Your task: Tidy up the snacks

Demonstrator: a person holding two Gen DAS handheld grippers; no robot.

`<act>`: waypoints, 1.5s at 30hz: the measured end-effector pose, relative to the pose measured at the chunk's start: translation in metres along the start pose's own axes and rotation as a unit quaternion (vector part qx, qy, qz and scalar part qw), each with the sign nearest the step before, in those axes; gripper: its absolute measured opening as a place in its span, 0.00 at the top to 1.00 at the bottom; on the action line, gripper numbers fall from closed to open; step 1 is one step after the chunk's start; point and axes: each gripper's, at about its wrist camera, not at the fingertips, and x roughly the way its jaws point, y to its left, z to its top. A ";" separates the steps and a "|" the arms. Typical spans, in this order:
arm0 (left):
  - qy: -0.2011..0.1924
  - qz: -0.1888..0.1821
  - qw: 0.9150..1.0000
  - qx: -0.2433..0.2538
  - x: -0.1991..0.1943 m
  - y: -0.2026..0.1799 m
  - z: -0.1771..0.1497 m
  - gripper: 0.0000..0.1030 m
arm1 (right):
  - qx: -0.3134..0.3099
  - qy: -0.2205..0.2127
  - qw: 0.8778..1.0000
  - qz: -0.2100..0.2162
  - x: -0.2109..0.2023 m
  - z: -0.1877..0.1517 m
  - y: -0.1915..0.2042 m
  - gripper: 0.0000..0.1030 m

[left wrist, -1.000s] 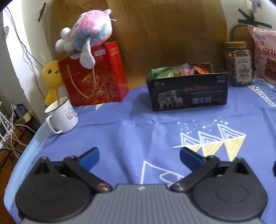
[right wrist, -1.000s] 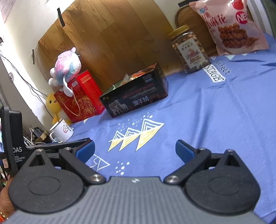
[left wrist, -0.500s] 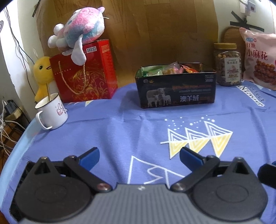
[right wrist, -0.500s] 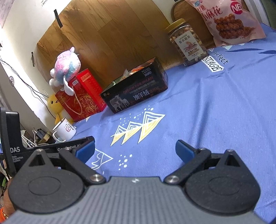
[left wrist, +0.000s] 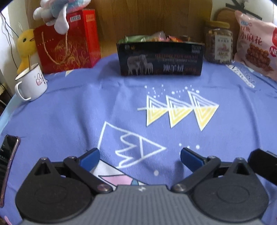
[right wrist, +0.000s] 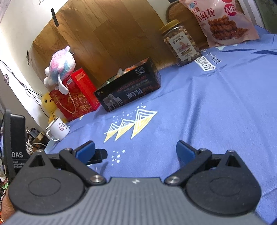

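Both grippers, left gripper (left wrist: 140, 155) and right gripper (right wrist: 135, 149), spread apart, empty. Snacks sit in box (left wrist: 161, 58) at table's far edge; jar (left wrist: 218, 42) and bag (left wrist: 256, 43) still outside; nearly done.

one black box (left wrist: 160, 58), one jar (left wrist: 218, 45), one snack bag (left wrist: 254, 43), two plush toys (left wrist: 57, 10), one mug (left wrist: 32, 83).

My left gripper (left wrist: 140, 156) and right gripper (right wrist: 135, 150) match: blue fingertips (left wrist: 190, 158), black linkages with silver screws (right wrist: 96, 178), round black housings, ribbed grey body (right wrist: 131, 202).
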 end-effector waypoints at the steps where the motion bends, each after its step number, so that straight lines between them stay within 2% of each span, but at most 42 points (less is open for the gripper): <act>1: 0.002 0.001 1.000 0.000 0.001 -0.001 -0.002 0.00 | 0.002 0.004 1.000 0.000 0.001 -0.001 -0.001 0.01; 11: 0.001 -0.007 1.000 -0.024 0.006 0.006 -0.008 0.00 | 0.013 0.017 1.000 -0.008 0.007 -0.007 -0.004 0.00; 31: 0.006 -0.027 1.000 -0.007 0.005 0.011 -0.009 0.00 | 0.015 -0.002 1.000 0.007 0.003 -0.015 -0.006 0.00; 37: 0.020 -0.026 0.999 -0.002 0.005 0.011 -0.006 0.00 | 0.012 -0.001 1.000 0.007 0.003 -0.015 -0.005 0.00; 40: 0.026 -0.013 1.000 -0.004 0.002 0.013 -0.003 0.00 | 0.014 0.002 1.000 0.004 0.000 -0.014 -0.004 0.00; 45: -0.016 0.042 0.999 0.005 -0.015 0.013 0.002 0.00 | -0.019 -0.034 0.999 -0.006 -0.011 -0.012 0.006 0.00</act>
